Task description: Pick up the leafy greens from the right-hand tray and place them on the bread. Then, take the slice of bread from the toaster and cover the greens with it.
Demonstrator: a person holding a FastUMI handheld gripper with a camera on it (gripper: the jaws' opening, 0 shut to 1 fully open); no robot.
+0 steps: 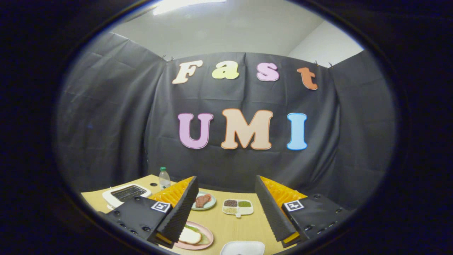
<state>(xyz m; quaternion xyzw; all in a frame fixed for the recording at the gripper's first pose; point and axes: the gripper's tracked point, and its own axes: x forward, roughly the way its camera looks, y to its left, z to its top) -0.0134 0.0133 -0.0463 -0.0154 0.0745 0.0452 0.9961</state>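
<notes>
Now gripper (226, 207) fingers wide apart, empty, above pink plate (208, 235) w/ bread (189, 235).

Table (233, 221): light tan wood tone. Toaster (124, 194): white body, dark slotted top. Bottle (164, 178): clear, with a green cap. Near plate (207, 236) was pink and held a white-and-tan bread slice (190, 235) with green leaves (193, 228) showing at its edge. Far plate (211, 203) was pale grey-green, carrying a reddish-brown piece of meat (202, 200). Divided dish (238, 207): white, its sections filled dark brown, green and pale beige. Tray (242, 248) was plain white. Gripper (226, 209) bodies were black, each with a black-and-white square marker; its fingers stood wide apart.
</notes>
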